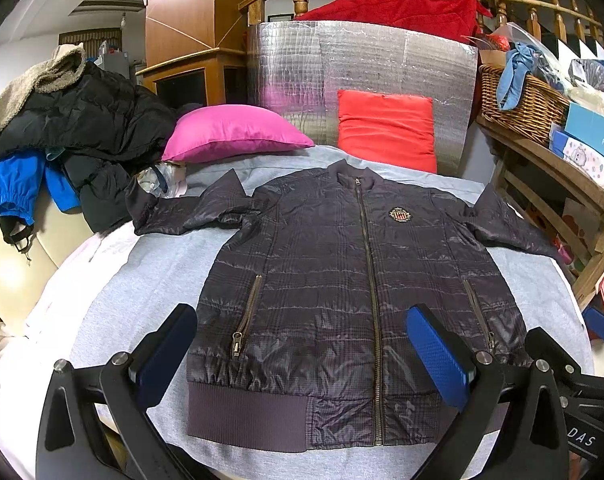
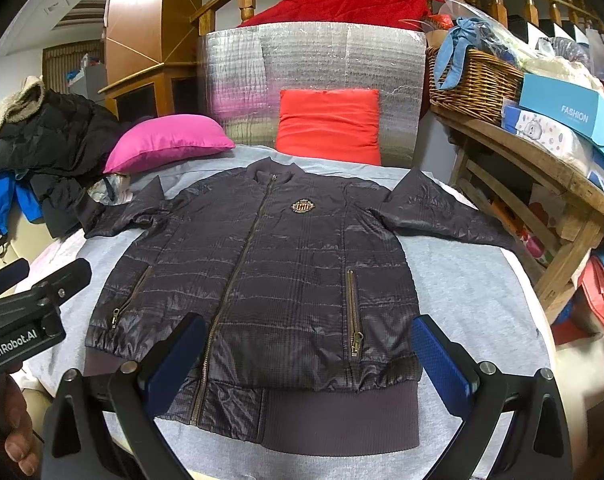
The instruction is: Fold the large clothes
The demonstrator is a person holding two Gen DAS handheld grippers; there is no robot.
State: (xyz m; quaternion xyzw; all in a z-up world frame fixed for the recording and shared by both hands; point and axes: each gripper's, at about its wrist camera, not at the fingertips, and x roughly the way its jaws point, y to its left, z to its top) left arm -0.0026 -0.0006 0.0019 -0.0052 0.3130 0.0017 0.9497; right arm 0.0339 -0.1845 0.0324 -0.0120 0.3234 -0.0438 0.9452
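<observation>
Both hand-held grippers are seen released above the near hem of a dark quilted jacket (image 1: 342, 280): the left hand-held gripper (image 1: 306, 356) is held with its blue pads (image 1: 438, 356) spread wide, nothing between them, and the right hand-held gripper (image 2: 306, 364) is likewise held agape over the ribbed waistband (image 2: 342, 416). The jacket is laid flat, front up and zipped, on a grey sheet (image 1: 141, 280) covering the bed, collar pointed away and both sleeves spread outward. A crest patch (image 2: 302, 206) is shown on the chest. Behind the collar, a pink pillow (image 1: 233, 132) and a red cushion (image 1: 386, 128) are propped against a silver foil panel (image 1: 362, 64). A pile of dark coats (image 1: 85, 120) is heaped at the left; a wicker basket (image 2: 474, 84) is set on a wooden shelf at the right.
</observation>
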